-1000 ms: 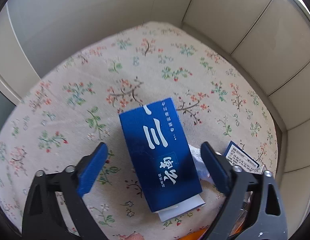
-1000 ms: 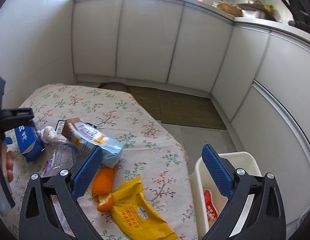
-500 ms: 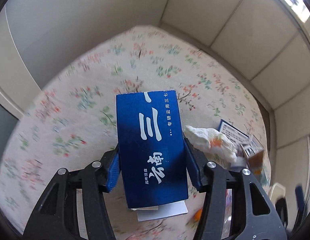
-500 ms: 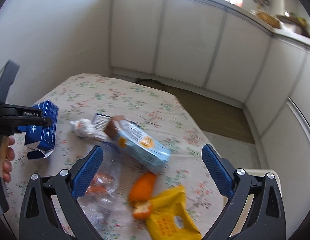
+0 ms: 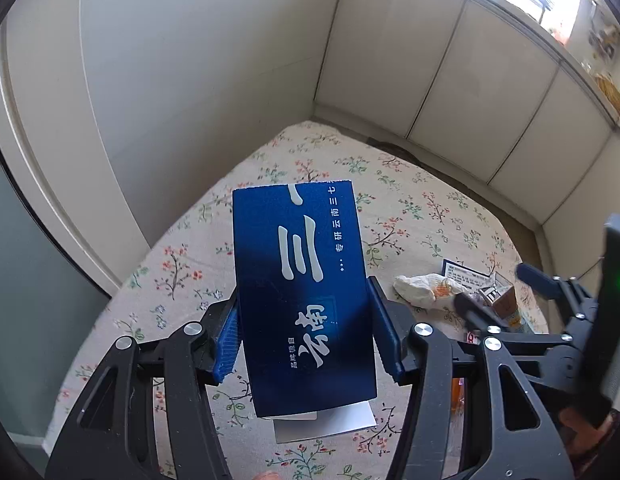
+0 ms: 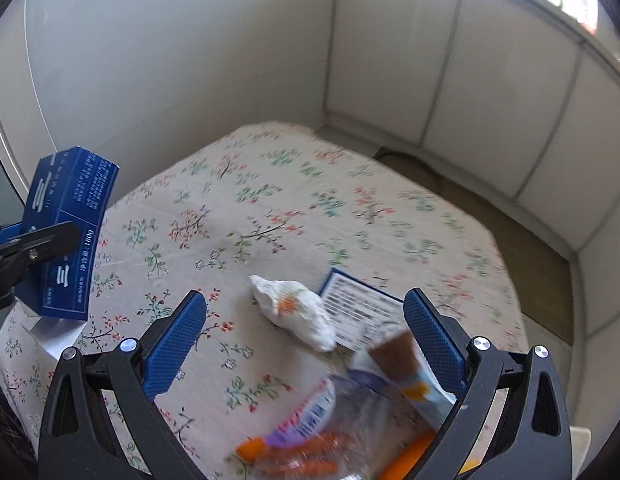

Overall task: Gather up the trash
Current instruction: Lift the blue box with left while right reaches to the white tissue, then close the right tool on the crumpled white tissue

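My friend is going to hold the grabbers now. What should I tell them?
Left gripper: shut on the blue box, lifted off the flowered tablecloth.
Right gripper: open, empty, above the crumpled tissue.
On the table: tissue, printed card, light-blue snack wrapper, clear plastic bottle, orange scraps.
Done: box picked up.
Left: bin the box, then collect the rest. No bin is visible now.

One blue box (image 5: 302, 300). On the tablecloth (image 6: 270, 200): one crumpled tissue (image 6: 294, 312), one printed card (image 6: 358, 312), one carton (image 6: 410, 376), one plastic bottle (image 6: 330, 420).
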The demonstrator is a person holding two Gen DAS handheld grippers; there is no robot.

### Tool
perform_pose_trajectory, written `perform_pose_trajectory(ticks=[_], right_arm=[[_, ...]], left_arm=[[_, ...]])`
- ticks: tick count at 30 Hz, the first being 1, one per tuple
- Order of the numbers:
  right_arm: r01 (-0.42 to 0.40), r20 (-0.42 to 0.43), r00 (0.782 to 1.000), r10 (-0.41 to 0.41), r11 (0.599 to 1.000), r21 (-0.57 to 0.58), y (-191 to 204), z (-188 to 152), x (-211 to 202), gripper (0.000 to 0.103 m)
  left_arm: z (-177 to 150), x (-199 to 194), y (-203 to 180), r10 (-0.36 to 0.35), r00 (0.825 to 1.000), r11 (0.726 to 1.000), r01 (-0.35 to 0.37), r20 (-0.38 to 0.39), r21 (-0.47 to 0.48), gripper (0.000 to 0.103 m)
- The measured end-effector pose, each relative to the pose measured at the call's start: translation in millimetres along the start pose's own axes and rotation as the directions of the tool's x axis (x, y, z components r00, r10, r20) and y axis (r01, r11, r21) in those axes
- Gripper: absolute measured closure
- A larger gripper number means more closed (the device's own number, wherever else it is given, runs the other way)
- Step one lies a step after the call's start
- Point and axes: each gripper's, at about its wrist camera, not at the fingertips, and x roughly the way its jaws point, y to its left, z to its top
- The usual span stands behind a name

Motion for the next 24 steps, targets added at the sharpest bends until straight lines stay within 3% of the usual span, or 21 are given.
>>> perform_pose_trajectory(ticks=[4, 9, 17, 24], right_arm=[[0.006, -0.06, 0.998, -0.009, 0.999, -0.053, 9.0, -1.1, 26.9, 0.007], [0.001, -0.101, 0.995, -0.013, 0.993, -0.116, 20.8, -4.7, 48.0, 0.015], [-0.01, -0.167, 0.986, -0.013, 0.991, -0.137, 24.1, -6.5, 70.5, 0.043], [-0.013, -0.174, 0.985, -0.013, 0.989, -0.144, 28.9, -6.0, 74.4, 0.064]], left_arm=[[3.6, 6.9, 3.4, -0.019, 1.0, 1.0, 0.018, -0.013, -0.008, 0.049], [6.5, 9.3, 5.8, -0.045, 0.999, 0.999, 0.045, -0.027, -0.013, 0.049], [6.2, 11.6, 10.8, -0.065, 0.996, 0.998, 0.064, -0.054, -0.02, 0.049], [8.9, 17.0, 14.2, -0.078, 0.995, 0.997, 0.076, -0.068, -0.032, 0.049]])
